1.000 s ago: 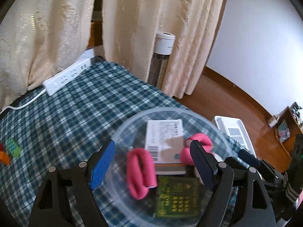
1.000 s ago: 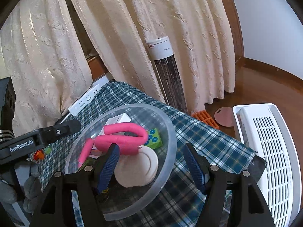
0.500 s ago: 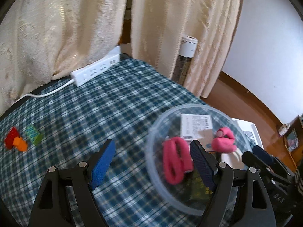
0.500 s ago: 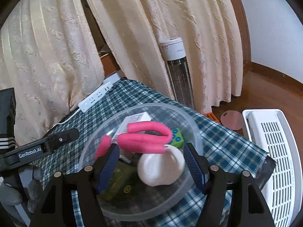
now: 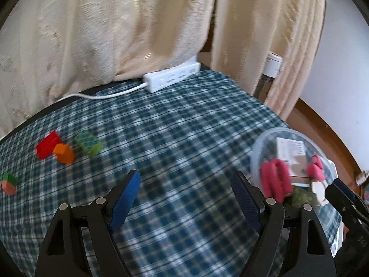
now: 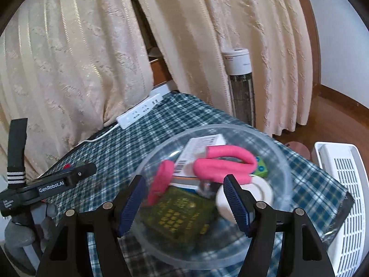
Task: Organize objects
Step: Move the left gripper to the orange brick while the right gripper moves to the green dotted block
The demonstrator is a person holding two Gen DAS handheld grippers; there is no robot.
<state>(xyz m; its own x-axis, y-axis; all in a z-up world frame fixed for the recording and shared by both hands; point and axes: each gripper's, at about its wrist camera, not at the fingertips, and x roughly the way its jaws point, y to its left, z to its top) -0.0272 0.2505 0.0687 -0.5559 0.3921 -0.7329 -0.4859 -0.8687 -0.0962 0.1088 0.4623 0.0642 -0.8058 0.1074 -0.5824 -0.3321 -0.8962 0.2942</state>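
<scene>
The clear bowl (image 6: 214, 198) sits at the near right corner of the checked tablecloth (image 5: 184, 138), already loaded with a pink foam loop (image 6: 226, 166), a white barcode box (image 6: 200, 150), a green card (image 6: 180, 217), a white disc (image 6: 260, 191) and a green block (image 6: 261, 167). And look at the swing: in the left wrist view that bowl (image 5: 288, 161) filled the centre a second ago, and now it has slid out to three o'clock, because the left gripper (image 5: 186, 200) has swept across the cloth toward the loose pieces. Its jaws stand wide apart with nothing between them but bare cloth. Out at nine o'clock in that view lie the red block (image 5: 47, 146), the orange block (image 5: 64, 153) and a second green block (image 5: 88, 143), touching or nearly so, with one more small piece (image 5: 8, 183) further along the edge. The right gripper (image 6: 184, 203) has crept closer over the bowl, jaws parted, empty, their opening unchanged. My read: the bowl is the collecting point and the left hand is off to fetch the stragglers next. The white power strip (image 5: 171, 79) lies at twelve o'clock by the curtain (image 5: 115, 34).
</scene>
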